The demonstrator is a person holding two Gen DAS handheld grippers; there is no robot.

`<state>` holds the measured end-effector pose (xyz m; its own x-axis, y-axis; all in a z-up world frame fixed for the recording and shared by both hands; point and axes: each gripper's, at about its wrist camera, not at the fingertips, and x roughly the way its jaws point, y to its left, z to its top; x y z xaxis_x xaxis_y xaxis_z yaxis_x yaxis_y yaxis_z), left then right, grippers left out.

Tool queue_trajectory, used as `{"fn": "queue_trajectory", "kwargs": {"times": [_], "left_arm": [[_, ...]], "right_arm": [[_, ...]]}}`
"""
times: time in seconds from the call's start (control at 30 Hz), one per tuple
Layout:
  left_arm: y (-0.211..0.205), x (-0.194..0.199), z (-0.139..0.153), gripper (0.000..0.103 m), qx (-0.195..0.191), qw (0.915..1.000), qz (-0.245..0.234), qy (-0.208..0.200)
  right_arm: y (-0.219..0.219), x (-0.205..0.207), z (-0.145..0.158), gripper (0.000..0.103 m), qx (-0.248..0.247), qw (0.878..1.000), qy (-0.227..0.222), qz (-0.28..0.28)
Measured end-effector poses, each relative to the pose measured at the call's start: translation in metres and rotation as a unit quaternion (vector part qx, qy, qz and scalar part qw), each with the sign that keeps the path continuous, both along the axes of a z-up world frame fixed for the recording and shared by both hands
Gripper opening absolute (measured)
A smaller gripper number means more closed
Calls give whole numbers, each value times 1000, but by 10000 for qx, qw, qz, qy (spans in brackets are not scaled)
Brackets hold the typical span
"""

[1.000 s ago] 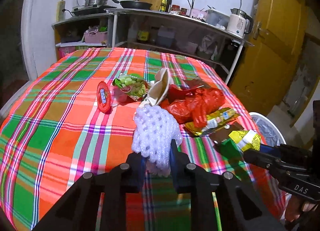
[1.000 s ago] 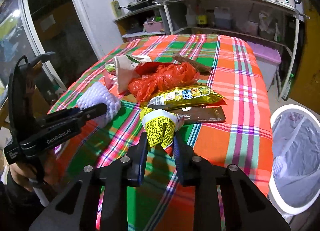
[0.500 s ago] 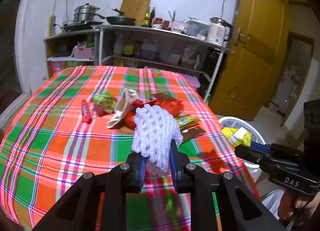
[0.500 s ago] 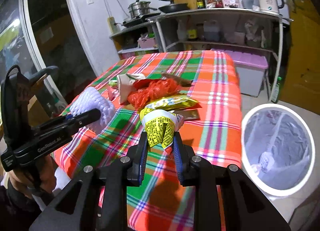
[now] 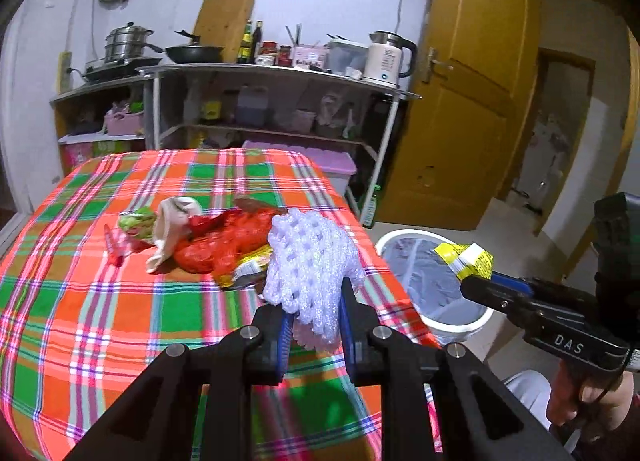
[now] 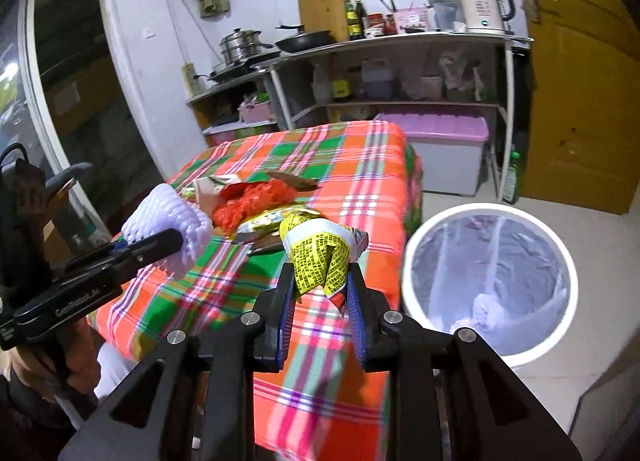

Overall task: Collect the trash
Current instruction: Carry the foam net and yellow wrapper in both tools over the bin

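Table with orange-green plaid cloth point(image 5: 120, 301) carries the leftover pile: red plastic bag point(image 5: 224, 249), snack wrappers. White round lined trash bin point(image 6: 488, 285) stands on the floor just beside it. Left tool point(image 5: 314, 325) clenched on white foam fruit net point(image 5: 316, 265), soft, springy, very light. Right tool point(image 6: 320, 293) pinches crumpled yellow printed wrapper point(image 6: 316, 257), thin, probably slippery; grip mid-crumple.

White letters "DAS" stood on the black body of the right gripper point(image 5: 478, 291), seen from the left wrist. "GenRobot.AI" ran along the left gripper point(image 6: 176, 239), seen from the right wrist. Black print covered the yellow wrapper point(image 6: 318, 261), too small to read.
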<state>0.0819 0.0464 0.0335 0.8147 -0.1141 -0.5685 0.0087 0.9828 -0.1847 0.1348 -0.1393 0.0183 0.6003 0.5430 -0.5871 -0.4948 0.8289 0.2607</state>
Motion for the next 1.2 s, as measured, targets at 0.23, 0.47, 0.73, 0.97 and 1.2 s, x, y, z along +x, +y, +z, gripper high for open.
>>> {"fn": "queue_trajectory", "kwargs": {"times": [0.23,0.47,0.73,0.97,1.2], "left_arm": [[-21,13,0,21,3,9997,-235,28],[-44,30,-1,21,-7,9988,-494,55],[-77,52,-5,21,9,9962,-871,91],[-100,72,-15,21,33,9937,-1097,211],[-118,95,-33,21,40,9909,-1264,452]], "right_arm": [[-26,6,-2,25,34,9996,18,-294],[-50,12,-6,25,28,9982,68,-593],[-76,22,-16,25,9,9955,182,-928],[-93,34,-31,26,5,9932,361,-1108],[-105,49,-50,26,-44,9905,592,-1239]]}}
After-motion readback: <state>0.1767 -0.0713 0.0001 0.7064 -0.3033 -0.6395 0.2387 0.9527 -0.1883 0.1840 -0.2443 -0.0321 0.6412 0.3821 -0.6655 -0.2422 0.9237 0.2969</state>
